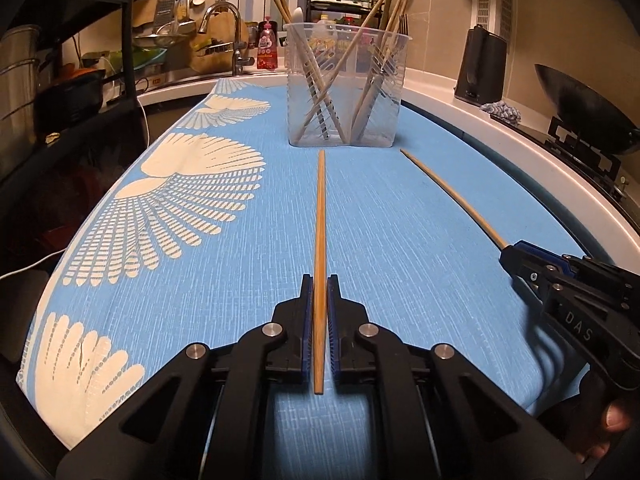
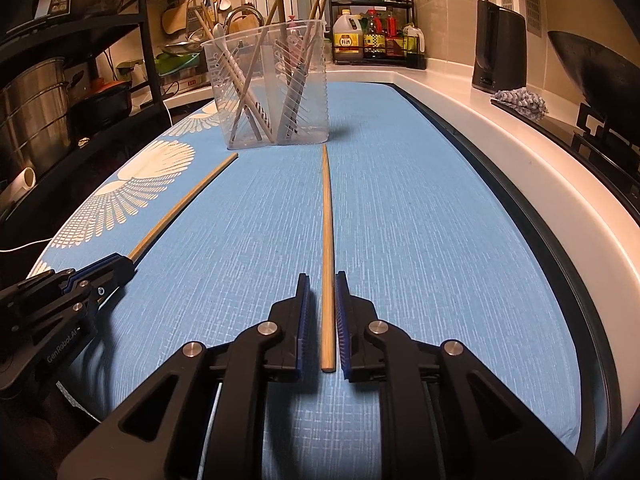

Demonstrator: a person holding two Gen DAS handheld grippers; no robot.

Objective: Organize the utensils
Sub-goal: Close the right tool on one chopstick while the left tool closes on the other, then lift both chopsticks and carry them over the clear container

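Two wooden chopsticks lie on the blue cloth, pointing at a clear plastic utensil holder [image 1: 344, 84] that holds chopsticks, forks and a spoon. My left gripper [image 1: 319, 280] has its blue pads tight against the left chopstick [image 1: 321, 220]. In the right wrist view my right gripper [image 2: 322, 278] straddles the right chopstick [image 2: 327, 220] with small gaps on both sides. The holder [image 2: 272, 88] stands beyond both tips. Each gripper shows in the other's view: the right gripper [image 1: 516, 252] and the left gripper [image 2: 116, 264].
The blue cloth with white fan pattern [image 1: 192, 184] covers the counter. A sink tap [image 1: 224, 20] and black shelf rack are at the back left. A black kettle [image 2: 498, 52], a rag [image 2: 520, 100], a wok [image 2: 592, 68] and sauce bottles [image 2: 372, 36] are to the right.
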